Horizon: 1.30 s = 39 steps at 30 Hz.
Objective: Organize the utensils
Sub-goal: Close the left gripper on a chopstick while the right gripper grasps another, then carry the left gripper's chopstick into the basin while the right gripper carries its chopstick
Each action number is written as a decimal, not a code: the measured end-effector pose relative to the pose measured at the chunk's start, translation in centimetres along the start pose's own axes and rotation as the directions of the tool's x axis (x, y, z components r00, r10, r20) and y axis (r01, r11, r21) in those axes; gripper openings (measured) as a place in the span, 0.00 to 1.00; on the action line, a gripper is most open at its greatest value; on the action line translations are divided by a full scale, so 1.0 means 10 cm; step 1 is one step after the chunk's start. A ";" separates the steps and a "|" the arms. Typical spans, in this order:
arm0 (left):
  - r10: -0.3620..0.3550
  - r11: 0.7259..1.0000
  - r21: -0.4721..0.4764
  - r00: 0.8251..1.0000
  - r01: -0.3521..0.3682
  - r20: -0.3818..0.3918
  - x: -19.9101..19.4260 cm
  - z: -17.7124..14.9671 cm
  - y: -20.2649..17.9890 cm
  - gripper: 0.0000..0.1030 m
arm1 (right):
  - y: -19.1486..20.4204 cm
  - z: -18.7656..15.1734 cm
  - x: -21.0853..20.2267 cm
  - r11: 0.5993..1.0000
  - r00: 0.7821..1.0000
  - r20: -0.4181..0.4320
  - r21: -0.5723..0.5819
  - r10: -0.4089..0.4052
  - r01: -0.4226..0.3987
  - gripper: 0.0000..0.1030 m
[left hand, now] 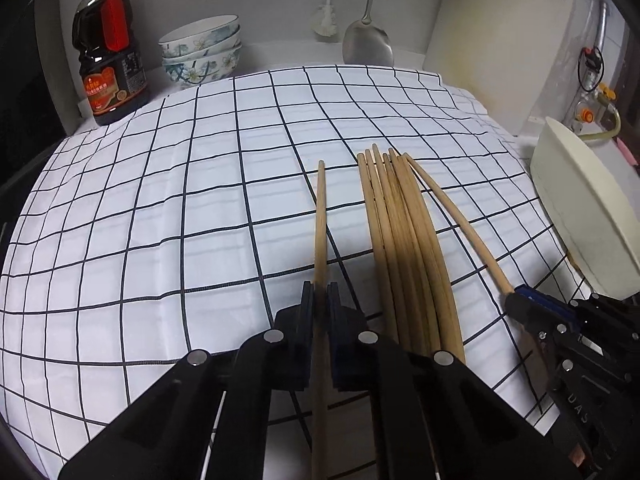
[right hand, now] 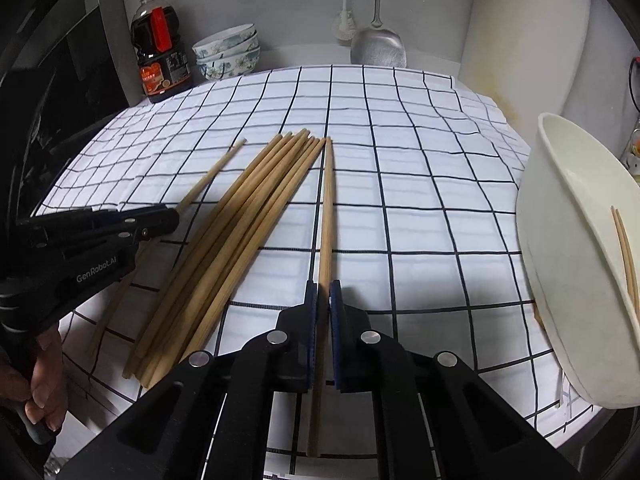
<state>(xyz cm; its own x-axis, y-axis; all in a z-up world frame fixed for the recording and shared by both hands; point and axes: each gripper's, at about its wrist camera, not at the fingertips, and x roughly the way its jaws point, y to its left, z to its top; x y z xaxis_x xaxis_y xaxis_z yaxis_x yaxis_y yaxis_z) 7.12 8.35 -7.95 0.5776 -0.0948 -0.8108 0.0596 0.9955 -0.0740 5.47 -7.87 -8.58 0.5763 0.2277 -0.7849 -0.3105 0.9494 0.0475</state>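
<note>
Pale wooden chopsticks: bundle (right hand: 224, 240) lies on checked cloth (left hand: 160, 208), mid-surface. Left tool (left hand: 321, 300) clamps 1 chopstick (left hand: 320, 216); right tool (right hand: 323, 300) clamps another (right hand: 327, 208). White tub (right hand: 568, 264) at right edge; cloth open beyond.

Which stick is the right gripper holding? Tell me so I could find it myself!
Start at the checked cloth and find the bundle of chopsticks in its middle. The one you want is the single chopstick lying just right of that bundle, nearer the white tub. Only it runs between the right gripper.
</note>
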 end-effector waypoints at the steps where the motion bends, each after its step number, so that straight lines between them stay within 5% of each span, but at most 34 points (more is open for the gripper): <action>1: 0.001 1.000 0.000 1.000 -0.001 0.003 -0.01 0.00 0.00 0.07 | -0.01 0.01 -0.02 1.000 1.000 0.007 0.005 0.002 -0.002 0.06; 22: -0.084 0.996 0.018 0.994 0.083 0.074 -0.40 0.23 -0.30 0.07 | -0.23 0.20 -0.62 0.995 0.987 0.158 0.095 0.008 -0.023 0.06; 39: -0.312 0.936 0.199 0.946 0.289 0.094 -0.57 0.87 -1.81 0.07 | -1.54 0.19 -1.35 0.928 0.947 0.275 0.369 -0.165 0.054 0.06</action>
<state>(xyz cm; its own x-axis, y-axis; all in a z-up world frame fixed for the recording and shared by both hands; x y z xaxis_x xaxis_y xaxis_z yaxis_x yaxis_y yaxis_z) 9.84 -9.20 3.01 0.6038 -0.4004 -0.6893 0.3846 0.9037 -0.1881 3.96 -25.17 2.46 0.8048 0.1187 -0.5815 0.0220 0.9731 0.2291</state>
